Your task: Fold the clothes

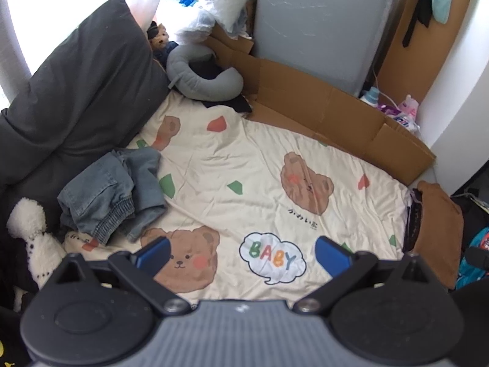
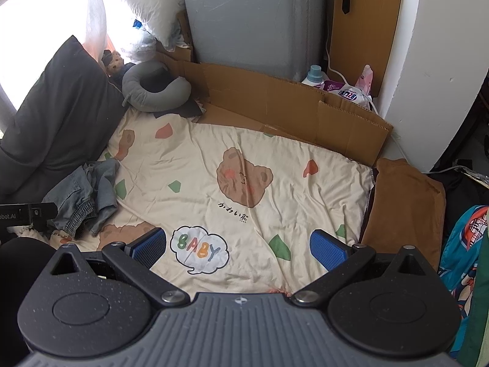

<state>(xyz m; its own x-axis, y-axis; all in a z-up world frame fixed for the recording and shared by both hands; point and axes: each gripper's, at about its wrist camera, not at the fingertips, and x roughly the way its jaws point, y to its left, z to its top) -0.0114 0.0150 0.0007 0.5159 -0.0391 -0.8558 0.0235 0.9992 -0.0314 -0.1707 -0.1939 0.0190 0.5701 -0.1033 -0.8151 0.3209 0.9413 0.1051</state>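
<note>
Jaws spread, empty; crumpled jeans [image 1: 113, 192] on bedsheet [image 1: 244, 165].

The jeans [image 1: 113, 192] at nine o'clock are faded blue denim, rumpled, with a gathered elastic cuff. Under them the bedsheet [image 1: 244, 165] is soft matt cotton, cream and creased. Toward one o'clock the cardboard [image 1: 321, 107] is plain brown corrugated board, dull. The dark pillow [image 1: 76, 91] at ten o'clock looks like matt woven cloth. The left gripper [image 1: 241, 255] is matt black plastic with blue pads [image 2: 327, 252] of textured rubber.
</note>
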